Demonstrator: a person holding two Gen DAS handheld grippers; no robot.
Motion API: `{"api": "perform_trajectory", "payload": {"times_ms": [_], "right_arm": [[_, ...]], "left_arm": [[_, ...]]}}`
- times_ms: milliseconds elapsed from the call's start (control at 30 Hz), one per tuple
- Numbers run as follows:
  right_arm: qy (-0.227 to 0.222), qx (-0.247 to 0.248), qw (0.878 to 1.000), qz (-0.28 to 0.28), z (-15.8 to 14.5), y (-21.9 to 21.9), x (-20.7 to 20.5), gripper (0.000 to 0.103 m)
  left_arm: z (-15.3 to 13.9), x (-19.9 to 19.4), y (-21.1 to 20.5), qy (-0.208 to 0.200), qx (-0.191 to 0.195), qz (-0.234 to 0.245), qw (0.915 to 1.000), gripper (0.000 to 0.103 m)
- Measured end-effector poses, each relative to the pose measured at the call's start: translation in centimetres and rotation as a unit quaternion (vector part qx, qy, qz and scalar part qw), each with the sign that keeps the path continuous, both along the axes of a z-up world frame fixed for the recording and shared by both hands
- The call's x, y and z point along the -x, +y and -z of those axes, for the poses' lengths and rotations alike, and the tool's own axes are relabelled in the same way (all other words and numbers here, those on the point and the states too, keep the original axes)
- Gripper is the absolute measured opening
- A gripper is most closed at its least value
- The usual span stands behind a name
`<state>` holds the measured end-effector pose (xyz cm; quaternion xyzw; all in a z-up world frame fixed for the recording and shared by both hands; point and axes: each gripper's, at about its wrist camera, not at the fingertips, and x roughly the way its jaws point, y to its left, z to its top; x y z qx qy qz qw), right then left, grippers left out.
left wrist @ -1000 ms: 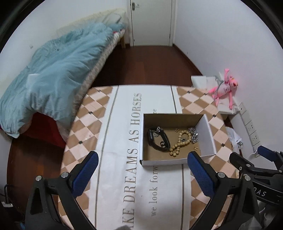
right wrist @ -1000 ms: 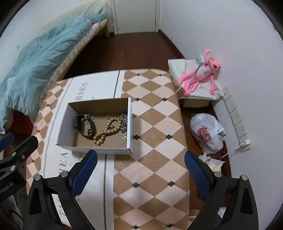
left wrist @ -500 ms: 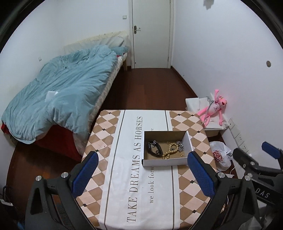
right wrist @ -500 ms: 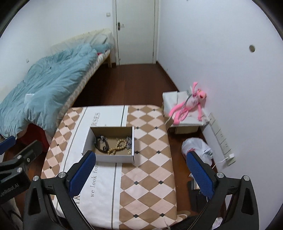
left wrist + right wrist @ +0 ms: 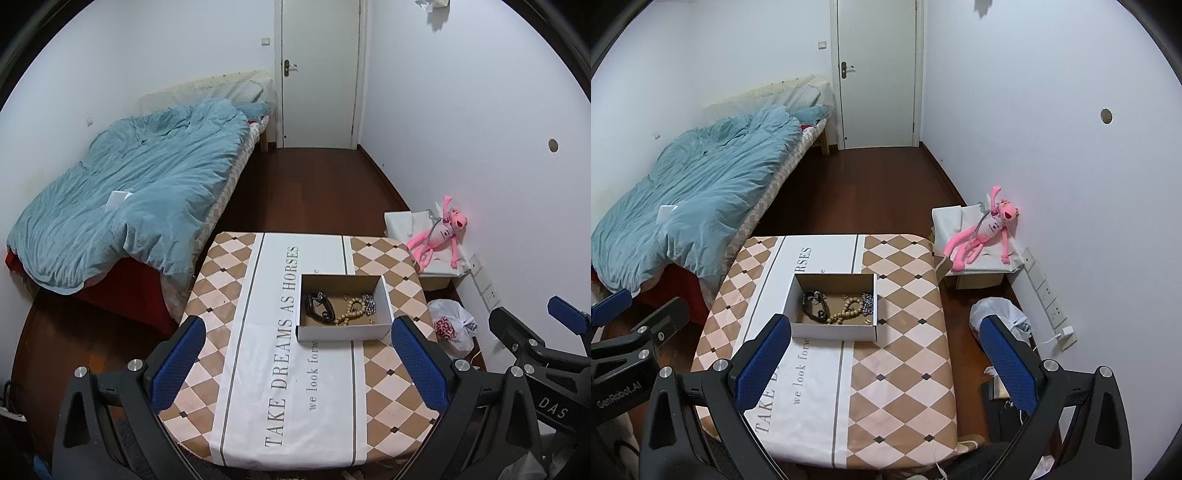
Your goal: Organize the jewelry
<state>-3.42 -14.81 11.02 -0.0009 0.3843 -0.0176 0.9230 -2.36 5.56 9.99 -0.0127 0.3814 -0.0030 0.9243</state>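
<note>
A white cardboard box [image 5: 343, 332] [image 5: 833, 330] stands on a table with a checked cloth [image 5: 321, 384] [image 5: 897, 369]. In the box lie a black watch [image 5: 318, 310] [image 5: 812, 306], a wooden bead bracelet [image 5: 350, 311] [image 5: 846, 311] and a silver chain [image 5: 368, 302] [image 5: 868, 304]. My left gripper [image 5: 295, 363] is open and empty, high above the table's near side. My right gripper [image 5: 882, 365] is open and empty, high above the table's right part. Each gripper shows in the other's view.
A bed with a blue duvet [image 5: 129, 206] stands left of the table. A pink plush toy [image 5: 984, 230] lies on a white box by the right wall. A white plastic bag [image 5: 450, 325] is on the floor. A shut door [image 5: 877, 74] is at the back.
Both grippers have risen and drawn back from the table. The box now looks smaller and farther. Both stay open and empty.
</note>
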Motion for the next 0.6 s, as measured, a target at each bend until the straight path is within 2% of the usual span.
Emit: {"api": "perform_trajectory", "payload": {"times_ms": [167, 467, 600], "right_arm": [[0.006, 0.002, 1.0, 0.001, -0.1, 0.1, -0.5, 0.103], [0.04, -0.001, 0.999, 0.003, 1.1, 0.1, -4.3, 0.103], [0.056, 0.003, 0.998, 0.002, 1.9, 0.4, -6.3, 0.103]], "left_arm": [[0.4, -0.8, 0.0, 0.021, 0.004, 0.007, 0.9997, 0.103], [0.9, -3.2, -0.2, 0.046, -0.001, 0.006, 0.9989, 0.103], [1.7, -5.1, -0.1, 0.076, 0.012, 0.011, 0.997, 0.103]]}}
